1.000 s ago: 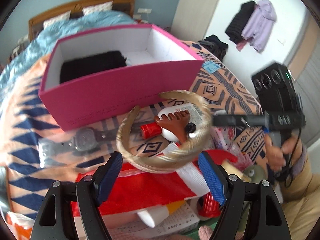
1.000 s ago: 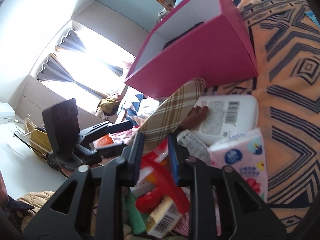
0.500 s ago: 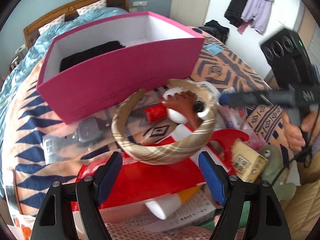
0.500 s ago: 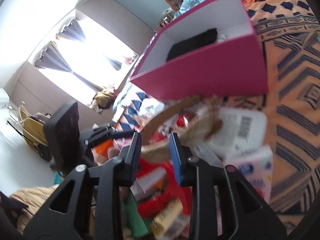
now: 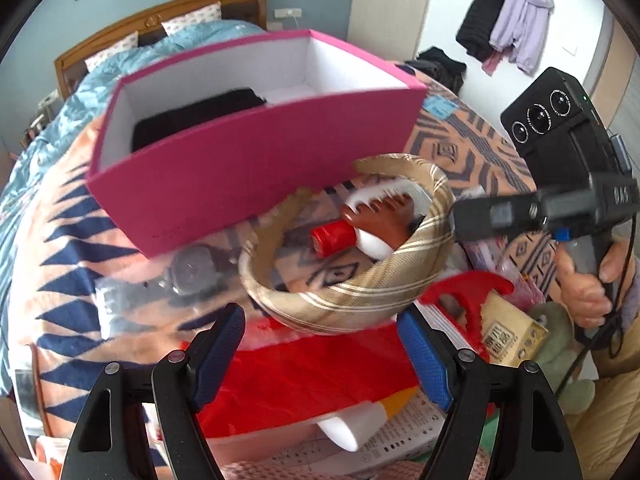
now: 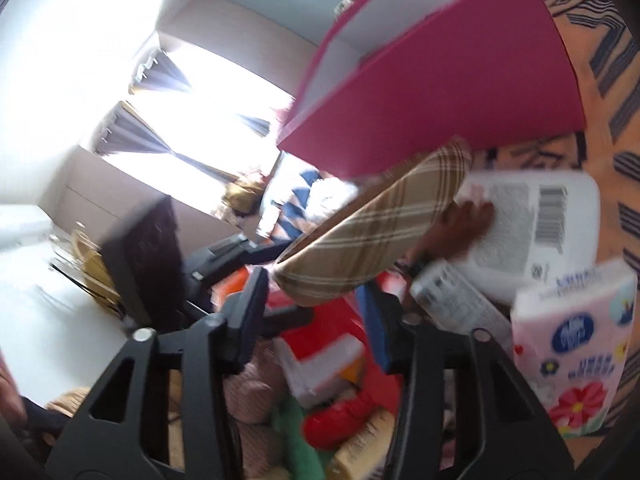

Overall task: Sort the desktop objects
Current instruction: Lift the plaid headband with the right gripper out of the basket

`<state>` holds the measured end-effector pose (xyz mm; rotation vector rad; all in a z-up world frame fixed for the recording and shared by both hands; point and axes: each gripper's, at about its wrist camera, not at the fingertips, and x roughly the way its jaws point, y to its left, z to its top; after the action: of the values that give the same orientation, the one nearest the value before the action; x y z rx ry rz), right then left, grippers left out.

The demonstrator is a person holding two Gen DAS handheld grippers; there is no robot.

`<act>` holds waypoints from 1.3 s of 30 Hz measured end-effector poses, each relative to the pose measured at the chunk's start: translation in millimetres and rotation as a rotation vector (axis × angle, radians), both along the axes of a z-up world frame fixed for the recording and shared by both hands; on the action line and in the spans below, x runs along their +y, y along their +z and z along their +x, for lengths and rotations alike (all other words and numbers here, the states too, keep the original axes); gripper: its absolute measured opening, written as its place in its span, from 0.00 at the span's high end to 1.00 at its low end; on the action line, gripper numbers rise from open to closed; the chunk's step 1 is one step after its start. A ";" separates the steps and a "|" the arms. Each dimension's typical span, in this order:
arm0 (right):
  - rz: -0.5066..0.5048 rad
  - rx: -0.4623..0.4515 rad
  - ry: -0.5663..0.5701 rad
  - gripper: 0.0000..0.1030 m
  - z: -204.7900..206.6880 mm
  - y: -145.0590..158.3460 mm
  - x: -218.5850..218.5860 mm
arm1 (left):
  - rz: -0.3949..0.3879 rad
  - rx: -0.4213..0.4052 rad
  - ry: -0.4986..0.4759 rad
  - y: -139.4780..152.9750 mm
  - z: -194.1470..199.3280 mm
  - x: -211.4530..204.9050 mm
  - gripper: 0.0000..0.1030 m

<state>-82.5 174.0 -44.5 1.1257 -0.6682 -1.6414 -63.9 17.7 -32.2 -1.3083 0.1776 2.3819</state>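
**Plaid headband looks just let go, box is right behind it**

Nearest first: the left gripper (image 5: 320, 354) hangs over the clutter with its jaws wide and nothing between them. Under it there's a red sheet (image 5: 320, 376) and some printed paper, not in play.

The right gripper (image 6: 316, 316) has just been opening. Its jaws sit partway apart with the plaid headband (image 6: 376, 232) poking out just past the tips; I can't see a pad pressing on it, so I'd call it released, though the blur makes that a bit shaky.

From the left wrist view, the headband (image 5: 348, 248) sits tilted on the heap, ringed around a brown comb (image 5: 380, 216) and a red-capped bottle (image 5: 348, 236), just in front of the pink box (image 5: 256, 172).

To do this step well I'd regrip the band on its fat fabric part, not the thin ends, lift it straight up so it doesn't drag the comb along, then clear the box's front wall before dropping it in.

In the way: a tissue pack (image 6: 572, 352) and a white labelled bottle (image 6: 532, 224) crowd the right side, and a red hanger (image 5: 464, 292) sits near the band. A bagged watch (image 5: 192, 276) lies off to the left. The box already holds something black (image 5: 200, 112), with free room beside it
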 end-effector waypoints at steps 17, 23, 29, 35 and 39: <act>0.136 0.155 -0.054 0.54 -11.7 40.0 3.3 | 0.040 0.107 0.117 22.6 -42.0 -21.2 0.44; 0.451 0.539 -0.103 0.54 19.9 67.4 2.4 | 0.042 0.103 0.123 24.7 -50.7 -19.8 0.44; 0.614 0.756 -0.077 0.54 23.5 66.0 -24.5 | 0.054 0.090 0.140 25.6 -58.0 -20.7 0.44; 0.670 0.823 -0.086 0.54 12.4 67.7 -46.7 | 0.056 0.096 0.134 28.8 -62.1 -17.7 0.44; 0.712 0.925 -0.116 0.68 16.1 73.9 -53.1 | 0.067 0.106 0.143 31.8 -63.7 -18.0 0.44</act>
<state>-66.3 120.9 29.4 0.6337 0.4929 -2.3081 -127.6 -0.2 -0.4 -1.2015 0.0355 2.5560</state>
